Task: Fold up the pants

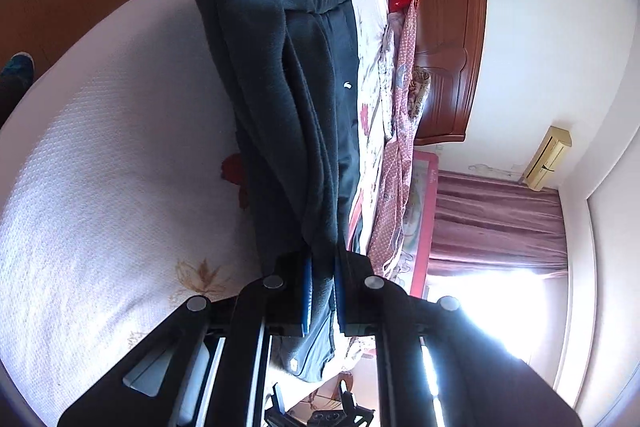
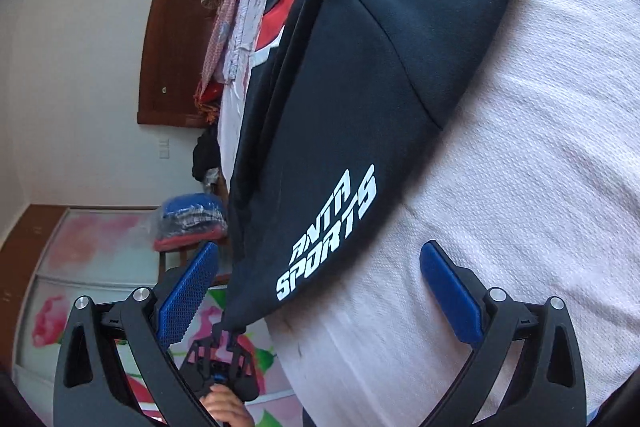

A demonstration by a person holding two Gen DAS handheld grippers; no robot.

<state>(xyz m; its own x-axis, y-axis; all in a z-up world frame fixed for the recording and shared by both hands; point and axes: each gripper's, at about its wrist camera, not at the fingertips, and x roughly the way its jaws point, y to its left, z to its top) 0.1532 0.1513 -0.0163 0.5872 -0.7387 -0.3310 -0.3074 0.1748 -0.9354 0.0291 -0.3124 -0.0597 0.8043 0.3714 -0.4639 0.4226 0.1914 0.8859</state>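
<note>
Dark navy pants [image 1: 280, 87] hang in a long fold over the white bed [image 1: 100, 167]. My left gripper [image 1: 322, 259] is shut on their lower edge, and cloth bunches between its blue pads [image 1: 306, 291]. In the right wrist view the pants [image 2: 360, 67] show a white "ANTA SPORTS" print and lie on the bed [image 2: 520, 187]. My right gripper [image 2: 320, 255] is open, with one blue pad on each side of the printed end and neither touching it. Below it, the left gripper [image 2: 220, 359], held by a hand [image 2: 224, 407], pinches a corner of the pants.
Patterned pink bedding [image 1: 396, 147] is heaped along the bed's far side by a brown wooden headboard [image 1: 444, 39]. Purple curtains [image 1: 496, 219] cover a bright window. A stack of folded clothes [image 2: 192, 223] sits beside a floral wardrobe [image 2: 80, 267]. A shoe [image 1: 16, 71] shows on the wooden floor.
</note>
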